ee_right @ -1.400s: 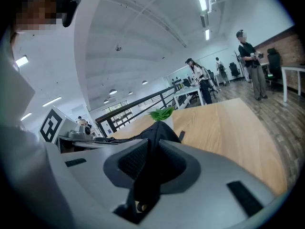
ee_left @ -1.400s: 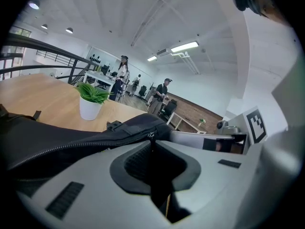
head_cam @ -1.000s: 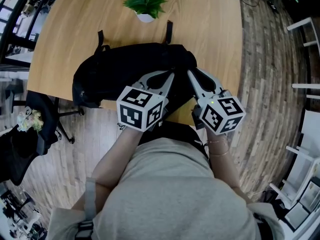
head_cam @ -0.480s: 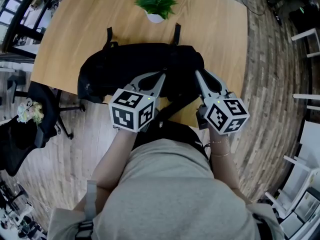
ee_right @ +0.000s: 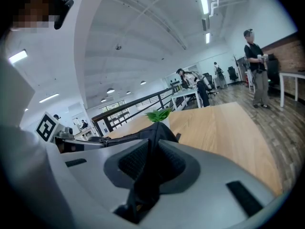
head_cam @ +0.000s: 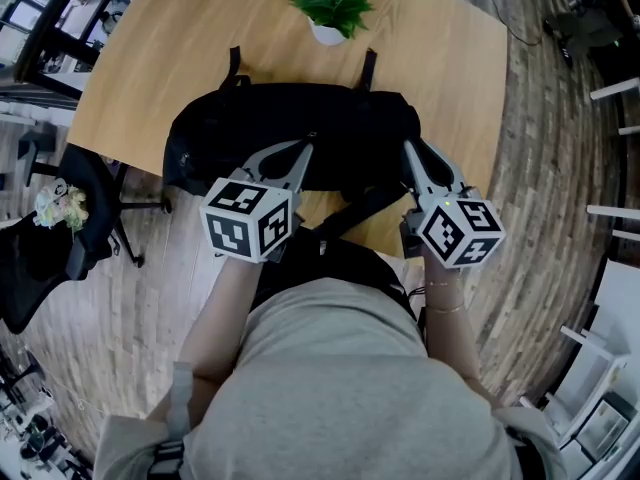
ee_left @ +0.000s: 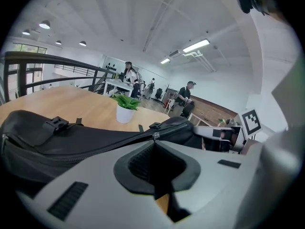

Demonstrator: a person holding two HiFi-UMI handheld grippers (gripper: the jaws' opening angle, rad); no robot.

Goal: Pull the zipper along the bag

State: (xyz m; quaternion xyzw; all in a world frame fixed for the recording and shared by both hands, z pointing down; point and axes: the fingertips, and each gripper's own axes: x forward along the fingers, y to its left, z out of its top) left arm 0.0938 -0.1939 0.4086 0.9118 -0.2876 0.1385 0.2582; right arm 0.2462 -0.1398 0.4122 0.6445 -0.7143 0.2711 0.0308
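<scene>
The bag lies along the table's near edge, the plant behind it at one o'clock. The left gripper is on the zipper at the bag's middle, the right gripper at its three o'clock end

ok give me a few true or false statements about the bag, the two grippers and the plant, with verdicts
1. The black bag lies on the wooden table. True.
2. The right gripper hangs open above the bag. False: its jaws pinch the fabric at the bag's end.
3. The left gripper is closed on the zipper pull. True.
4. The potted plant stands on top of the bag. False: it stands on the table beyond the bag.
</scene>
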